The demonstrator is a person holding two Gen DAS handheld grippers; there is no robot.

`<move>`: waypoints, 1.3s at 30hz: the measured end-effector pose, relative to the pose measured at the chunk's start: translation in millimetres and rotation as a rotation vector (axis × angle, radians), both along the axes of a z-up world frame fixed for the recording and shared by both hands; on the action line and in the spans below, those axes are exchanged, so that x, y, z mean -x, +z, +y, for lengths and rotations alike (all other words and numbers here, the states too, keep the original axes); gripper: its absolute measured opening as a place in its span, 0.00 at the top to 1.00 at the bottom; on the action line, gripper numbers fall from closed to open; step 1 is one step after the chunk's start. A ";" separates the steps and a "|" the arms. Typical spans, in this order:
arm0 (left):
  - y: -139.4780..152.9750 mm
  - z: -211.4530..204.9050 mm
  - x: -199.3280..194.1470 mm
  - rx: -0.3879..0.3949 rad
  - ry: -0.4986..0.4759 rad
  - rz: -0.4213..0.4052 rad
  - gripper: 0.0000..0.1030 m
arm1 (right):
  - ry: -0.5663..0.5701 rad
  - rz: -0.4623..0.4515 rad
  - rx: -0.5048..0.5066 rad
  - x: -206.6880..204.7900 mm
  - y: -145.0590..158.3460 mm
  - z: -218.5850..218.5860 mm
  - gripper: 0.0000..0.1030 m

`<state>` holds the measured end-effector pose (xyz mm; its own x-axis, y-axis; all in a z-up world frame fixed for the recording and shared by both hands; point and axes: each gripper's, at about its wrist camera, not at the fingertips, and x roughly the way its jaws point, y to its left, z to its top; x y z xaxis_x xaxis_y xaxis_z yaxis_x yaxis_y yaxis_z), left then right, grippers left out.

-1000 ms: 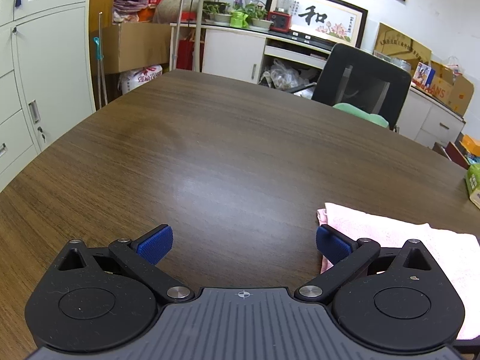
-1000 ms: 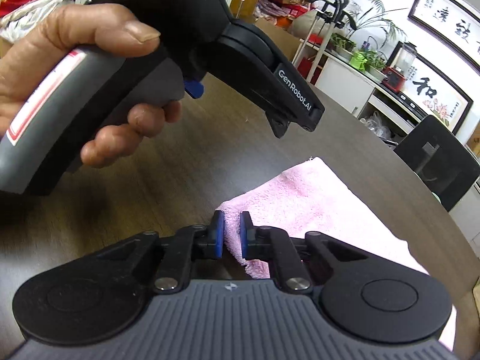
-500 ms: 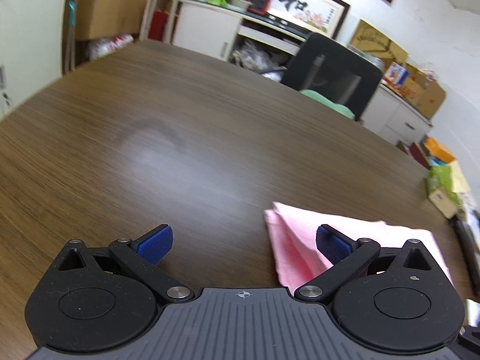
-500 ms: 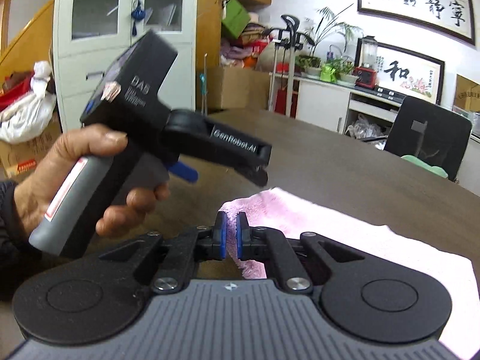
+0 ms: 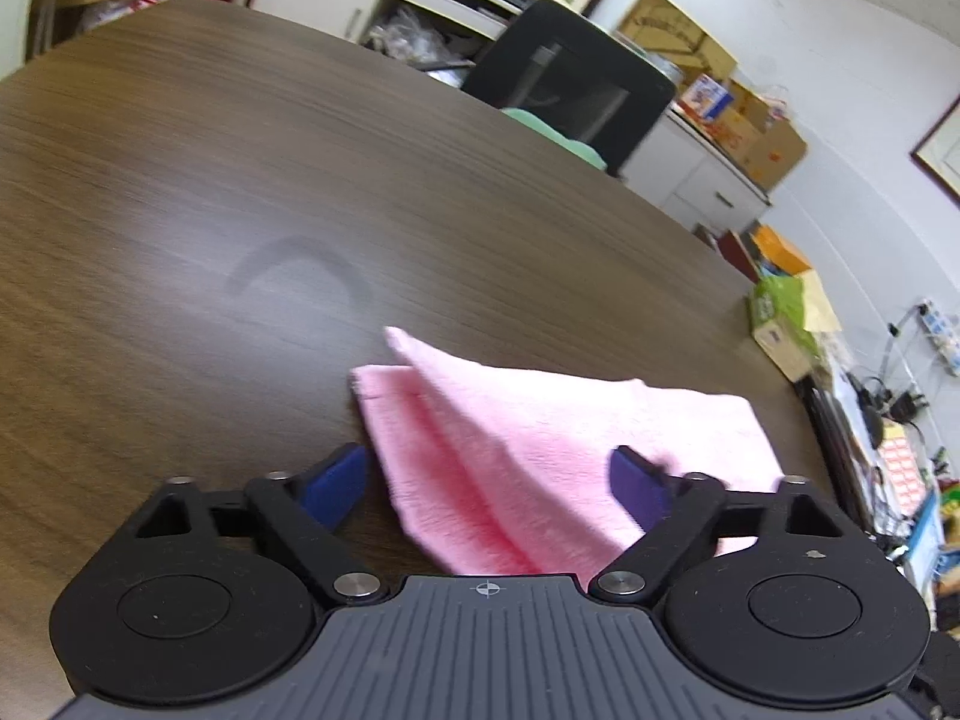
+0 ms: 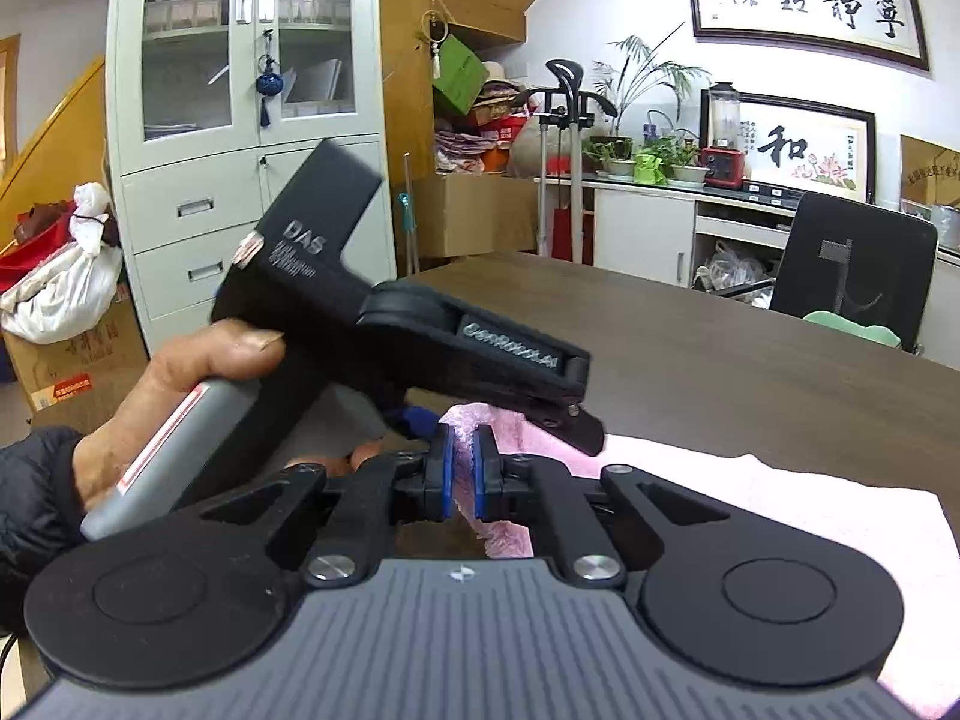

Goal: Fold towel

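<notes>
Counts, both views:
- towel (image 5: 540,456): 1, pink, on the worktop (image 5: 300,192): 1, dark wood grain.
- tongs: 2. Left tongs (image 5: 489,483) spread wide with the towel between them, right tongs (image 6: 461,471) pinched on a fold of towel.
- blue pads: 2 per tongs, 4 total.
- hand (image 6: 180,396): 1 visible, holding the left handle.
- office chair (image 6: 852,282): 1, black, green cushion on it: 1.
- framed calligraphy on the wall: 2 in the right view, upper (image 6: 807,6) and lower (image 6: 798,150).
- blender (image 6: 723,138): 1.
- glass-door cabinet (image 6: 252,120): 1.
</notes>
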<state>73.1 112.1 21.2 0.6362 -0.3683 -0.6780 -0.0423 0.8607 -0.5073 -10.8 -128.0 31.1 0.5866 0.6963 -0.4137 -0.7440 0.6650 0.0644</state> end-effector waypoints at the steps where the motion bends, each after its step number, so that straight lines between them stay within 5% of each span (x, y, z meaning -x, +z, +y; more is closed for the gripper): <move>1: -0.6 0.2 -1.4 0.004 -0.004 0.001 0.36 | 0.001 0.001 -0.002 0.0 -0.6 -2.6 0.93; 9: -3.5 1.2 0.9 0.010 0.061 -0.008 0.46 | 0.014 -0.004 0.010 5.3 -3.3 -8.9 0.93; 11: -5.2 0.3 -0.6 0.014 0.065 0.001 0.72 | 0.016 -0.008 0.025 6.6 -4.9 -6.2 0.93; 14: -10.5 -1.0 -4.2 0.017 0.075 0.018 0.89 | 0.016 -0.007 0.037 7.7 -6.0 -2.9 0.93; 23: 4.8 2.7 4.4 0.028 0.126 -0.047 0.93 | 0.041 0.059 -0.023 6.5 -13.8 3.0 0.93; 34: 68.0 -13.2 11.1 -0.013 0.150 -0.161 0.93 | 0.073 0.308 -0.429 -25.9 1.7 -56.1 0.93; 39: 85.4 -58.2 -11.8 -0.072 0.081 -0.175 0.93 | -0.016 0.308 -0.503 -32.1 6.9 -104.7 0.93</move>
